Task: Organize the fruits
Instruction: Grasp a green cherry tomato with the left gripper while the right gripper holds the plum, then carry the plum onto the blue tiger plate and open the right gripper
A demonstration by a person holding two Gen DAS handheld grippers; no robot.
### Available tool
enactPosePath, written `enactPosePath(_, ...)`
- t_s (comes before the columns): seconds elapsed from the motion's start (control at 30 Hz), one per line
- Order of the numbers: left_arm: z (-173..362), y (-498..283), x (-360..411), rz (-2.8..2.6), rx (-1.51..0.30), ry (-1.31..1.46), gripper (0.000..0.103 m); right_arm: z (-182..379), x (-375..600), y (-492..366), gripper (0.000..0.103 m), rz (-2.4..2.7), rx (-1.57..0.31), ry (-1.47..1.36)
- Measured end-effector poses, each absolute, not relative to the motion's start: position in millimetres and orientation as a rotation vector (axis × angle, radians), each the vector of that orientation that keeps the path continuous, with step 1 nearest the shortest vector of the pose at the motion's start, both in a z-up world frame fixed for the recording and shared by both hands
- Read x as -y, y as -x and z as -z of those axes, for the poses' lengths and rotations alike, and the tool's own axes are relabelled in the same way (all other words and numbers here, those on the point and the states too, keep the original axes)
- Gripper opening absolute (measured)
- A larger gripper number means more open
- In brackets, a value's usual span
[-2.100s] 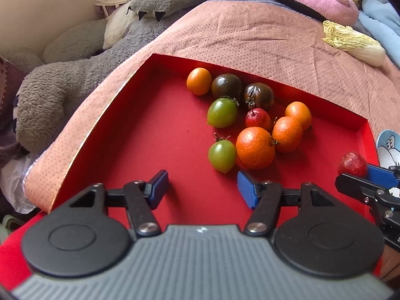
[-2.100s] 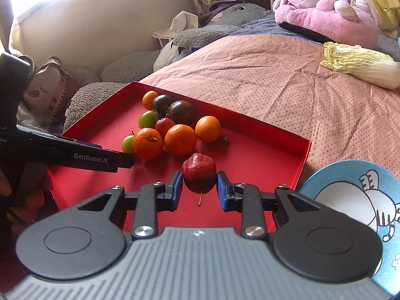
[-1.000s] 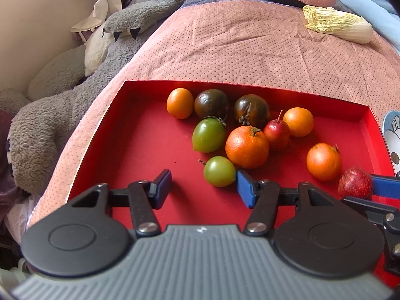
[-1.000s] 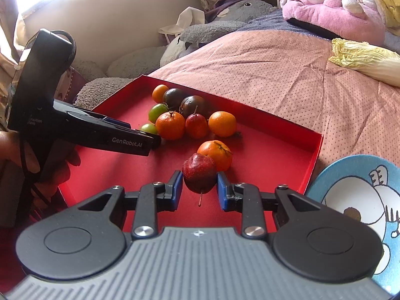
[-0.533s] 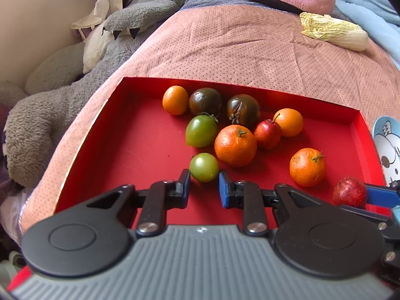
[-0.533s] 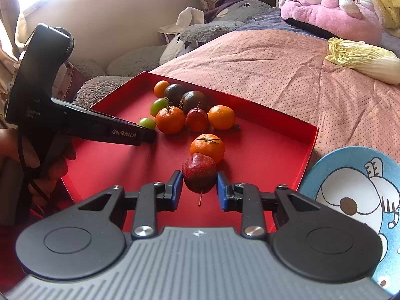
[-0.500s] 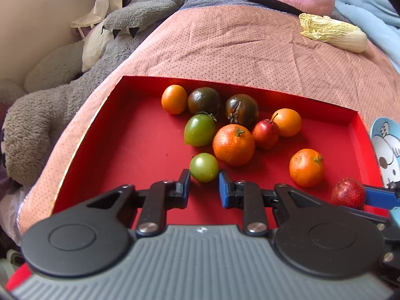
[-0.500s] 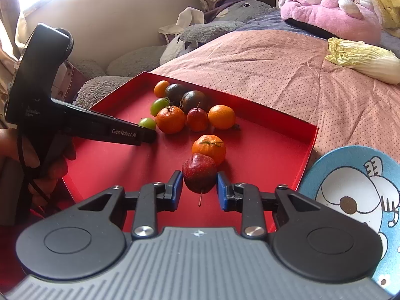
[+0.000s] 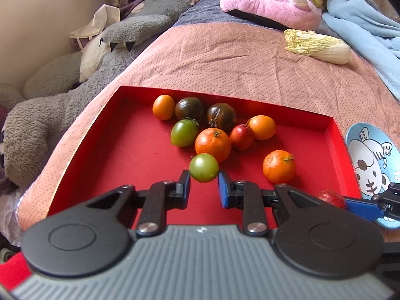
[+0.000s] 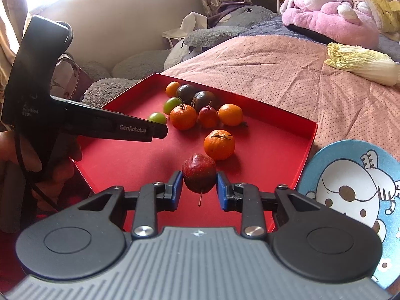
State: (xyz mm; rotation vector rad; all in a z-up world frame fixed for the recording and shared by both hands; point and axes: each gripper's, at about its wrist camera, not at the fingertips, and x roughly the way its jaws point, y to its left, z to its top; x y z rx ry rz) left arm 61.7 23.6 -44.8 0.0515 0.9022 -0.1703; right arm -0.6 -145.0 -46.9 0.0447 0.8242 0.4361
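Note:
A red tray [image 9: 105, 150] on the bed holds several fruits: oranges, dark tomatoes, green tomatoes and a small red fruit. My left gripper [image 9: 203, 183] is shut on a small green tomato [image 9: 203, 167], in front of a big orange [image 9: 213, 144]. My right gripper [image 10: 199, 186] is shut on a dark red fruit [image 10: 199, 172] with its stem hanging down, held over the tray's [image 10: 275, 140] near right part. A lone orange [image 10: 219, 144] lies just beyond it. The left gripper also shows in the right wrist view [image 10: 160, 131].
A blue cartoon plate [image 10: 350, 195] lies right of the tray, also in the left wrist view [image 9: 370, 160]. A cabbage [image 9: 317, 46], a pink plush [image 9: 270, 7] and a blue blanket [image 9: 370, 32] lie farther back. A grey plush [image 9: 75, 75] lies left of the bed.
My left gripper closed on the small green tomato and lifted it slightly. One orange rolled away from the cluster to the right. My right gripper still holds the red fruit.

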Motion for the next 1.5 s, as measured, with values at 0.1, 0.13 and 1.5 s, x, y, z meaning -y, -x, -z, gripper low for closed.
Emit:
enactPosePath(0.1,43,-57,-20,0.177,-0.895,-0.047,0.027,44,149,6,0.034,-0.428,-0.817,-0.047)
enactPosePath(0.13,43,-55,-19,0.181,-0.897,-0.042,0.027,43,150,9,0.034,-0.425,-0.814,-0.048)
enactPosePath(1.5,47,-29,9,0.23,-0.866,-0.099,0.027,32,164,33,0.034,-0.414,-0.793,-0.076)
